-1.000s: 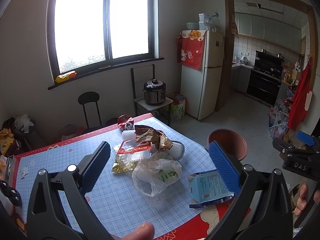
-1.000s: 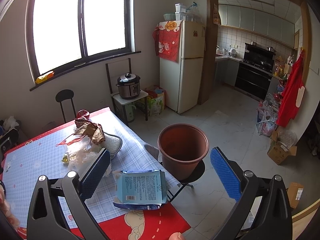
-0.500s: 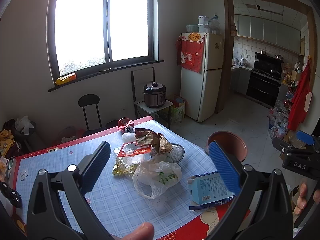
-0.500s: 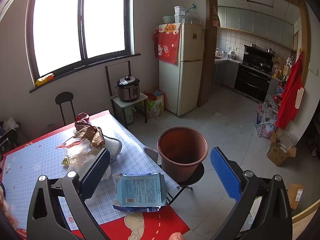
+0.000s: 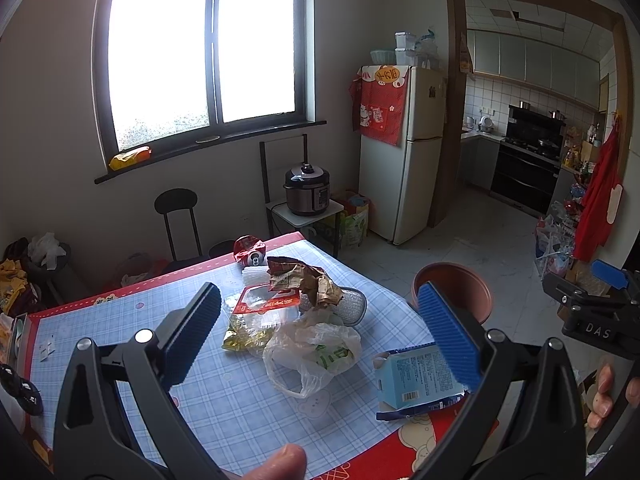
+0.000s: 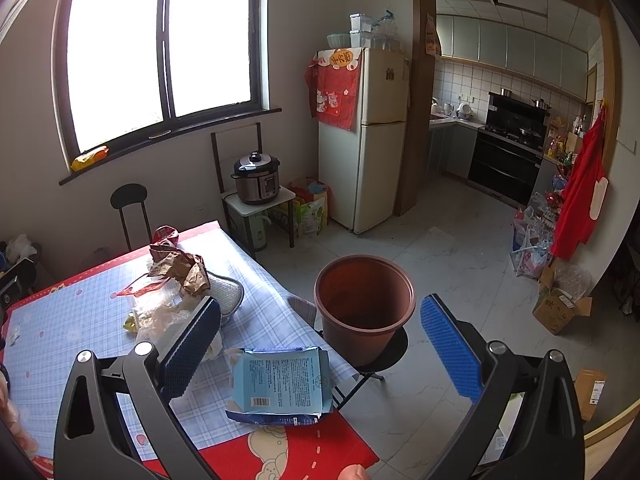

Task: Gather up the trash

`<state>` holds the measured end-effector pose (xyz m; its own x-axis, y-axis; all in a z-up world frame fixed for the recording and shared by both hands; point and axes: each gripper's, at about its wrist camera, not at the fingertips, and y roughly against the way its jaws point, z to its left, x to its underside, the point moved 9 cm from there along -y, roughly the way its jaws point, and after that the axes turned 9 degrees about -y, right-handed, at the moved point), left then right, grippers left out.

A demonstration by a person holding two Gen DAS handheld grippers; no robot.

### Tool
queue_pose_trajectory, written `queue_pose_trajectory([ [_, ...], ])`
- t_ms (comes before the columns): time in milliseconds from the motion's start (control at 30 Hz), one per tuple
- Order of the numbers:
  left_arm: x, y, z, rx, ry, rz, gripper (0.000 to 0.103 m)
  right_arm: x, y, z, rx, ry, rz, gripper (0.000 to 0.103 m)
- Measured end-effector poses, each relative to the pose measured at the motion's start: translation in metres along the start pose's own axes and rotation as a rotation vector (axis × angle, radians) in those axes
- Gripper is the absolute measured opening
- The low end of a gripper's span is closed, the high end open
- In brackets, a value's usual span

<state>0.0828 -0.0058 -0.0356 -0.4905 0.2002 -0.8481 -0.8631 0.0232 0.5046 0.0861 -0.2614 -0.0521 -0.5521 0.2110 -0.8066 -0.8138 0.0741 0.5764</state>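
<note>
- Both claws hang above the near edge of the tabletop, each with its two blue-padded fingers spread wide and nothing between them: the left claw faces the heap of rubbish, the right claw faces the bucket and the floor past the corner.
- Tabletop: covered in a blue checked cloth with a red border, it carries all the trash at its right-hand half.
- Brown plastic bucket: it stands upright on a small black stool just off the tabletop's right corner; as far as its inside shows, it holds nothing.
- White plastic bag: crumpled, lying in the middle of the heap, nearest to the left claw.
- Light blue carton: flattened and torn open, it lies near the right front corner, a little apart from the bag, its barcode facing up.
- Silver mesh pouch: lies behind the bag, toward the bucket side, partly under the brown paper.
- Crumpled brown wrapper: sits on top of the pile, leaning on the pouch.
- Clear packet with a red label: lies flat beneath the brown wrapper, touching a yellow wrapper on its near side.
- Crushed red can: lies on its side at the far edge of the tabletop, just behind the heap.
</note>
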Motion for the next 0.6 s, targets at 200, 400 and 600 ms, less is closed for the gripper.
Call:
queue_pose_trajectory([
  [200, 0.0003, 0.0000, -0.0012, 0.001, 0.001, 0.000, 0.097, 0.0015, -0.0007, 0.0016, 0.002, 0.002, 0.002, 0.098],
  [400, 0.0008, 0.0001, 0.0002, 0.000, 0.000, 0.000, 0.097, 0.0027, -0.0015, 0.0022, 0.000, 0.003, 0.008, 0.098],
  [600, 0.0046, -0.0009, -0.0001, 0.002, 0.014, 0.012, 0.098, 0.0051, -0.0046, 0.0033, -0.003, 0.006, 0.014, 0.098],
])
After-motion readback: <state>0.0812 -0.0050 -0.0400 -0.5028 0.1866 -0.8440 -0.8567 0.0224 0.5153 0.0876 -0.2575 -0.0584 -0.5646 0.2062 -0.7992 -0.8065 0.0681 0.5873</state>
